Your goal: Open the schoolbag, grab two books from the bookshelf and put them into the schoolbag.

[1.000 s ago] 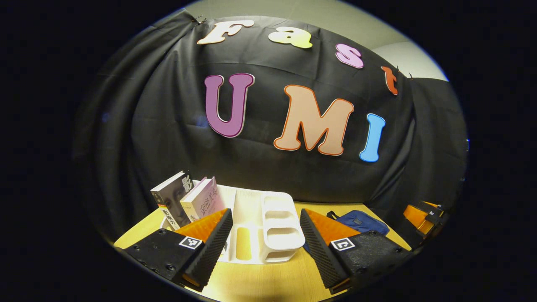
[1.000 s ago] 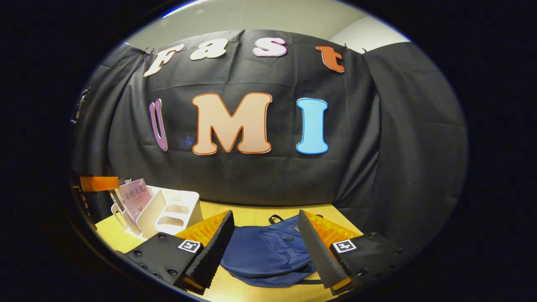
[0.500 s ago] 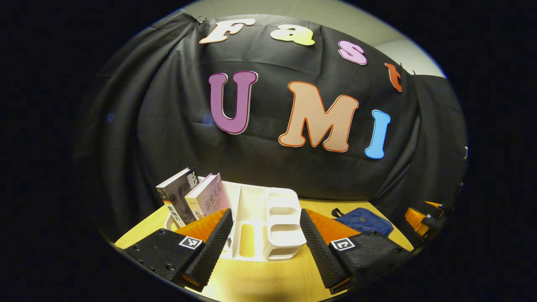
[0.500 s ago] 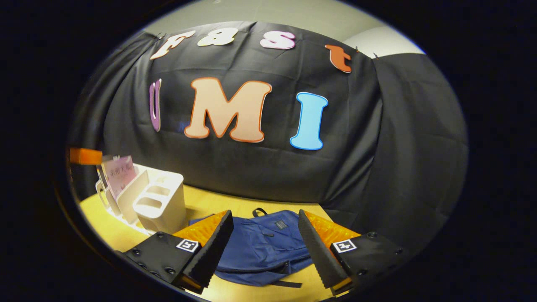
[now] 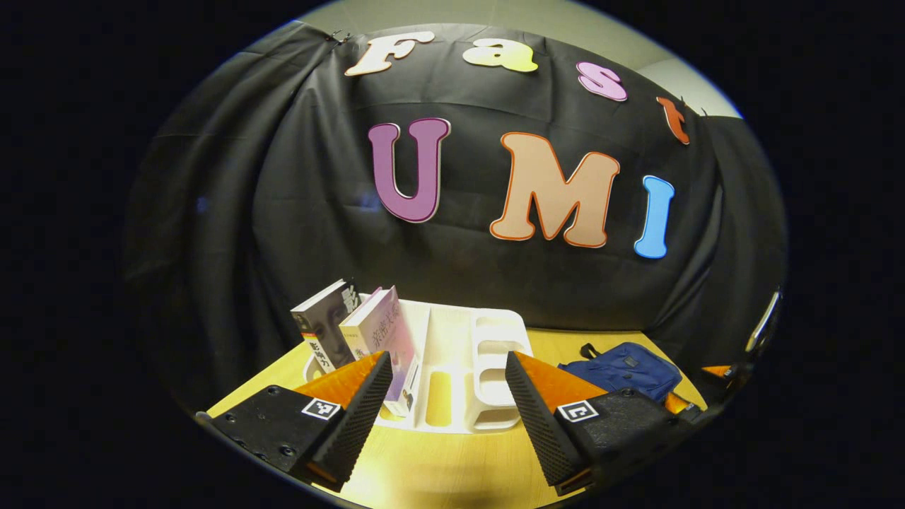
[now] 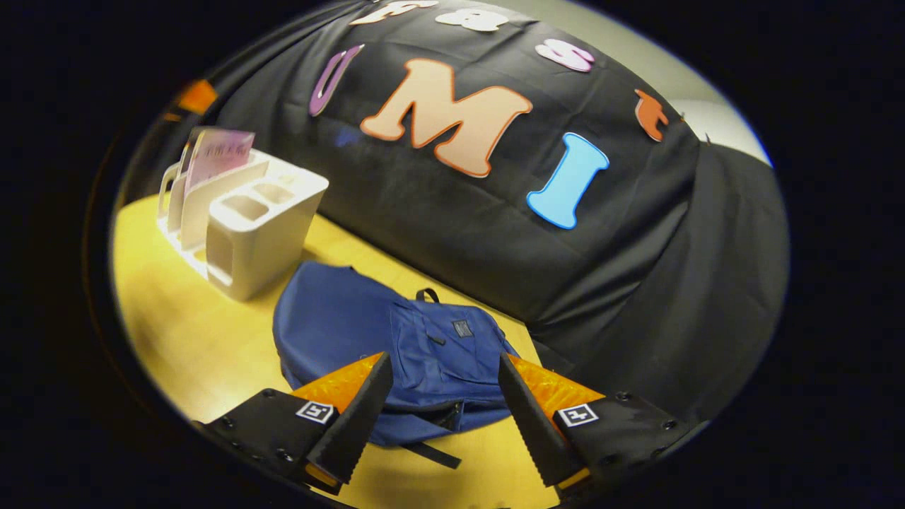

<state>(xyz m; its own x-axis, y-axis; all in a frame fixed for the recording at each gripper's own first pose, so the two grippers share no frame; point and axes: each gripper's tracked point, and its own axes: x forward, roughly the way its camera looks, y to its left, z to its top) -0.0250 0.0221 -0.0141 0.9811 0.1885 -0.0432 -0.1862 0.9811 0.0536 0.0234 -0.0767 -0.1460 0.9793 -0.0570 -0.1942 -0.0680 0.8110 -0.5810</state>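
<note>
In the left gripper view, the left gripper (image 5: 447, 378) is held above the wooden table (image 5: 438, 466) with its jaws spread wide and nothing between them. Just beyond its fingers the white bookshelf (image 5: 463, 367) is seen standing on the table, and two books are stood in its left slots: a pink book (image 5: 385, 339) leaning slightly, and a dark-covered book (image 5: 327, 325) beside it on the far left. The blue schoolbag (image 5: 622, 367) is seen farther right on the table, well apart from the bookshelf. In the right gripper view, the right gripper (image 6: 444, 382) is held low over the schoolbag (image 6: 396, 346), jaws wide apart, gripping nothing; whether the fingers touch the fabric cannot be told. The schoolbag is laid flat and appears zipped shut, its handle loop toward the black cloth wall (image 6: 622, 268). The bookshelf (image 6: 254, 226) is seen beyond to the left, with the pink book (image 6: 215, 152) in it.
</note>
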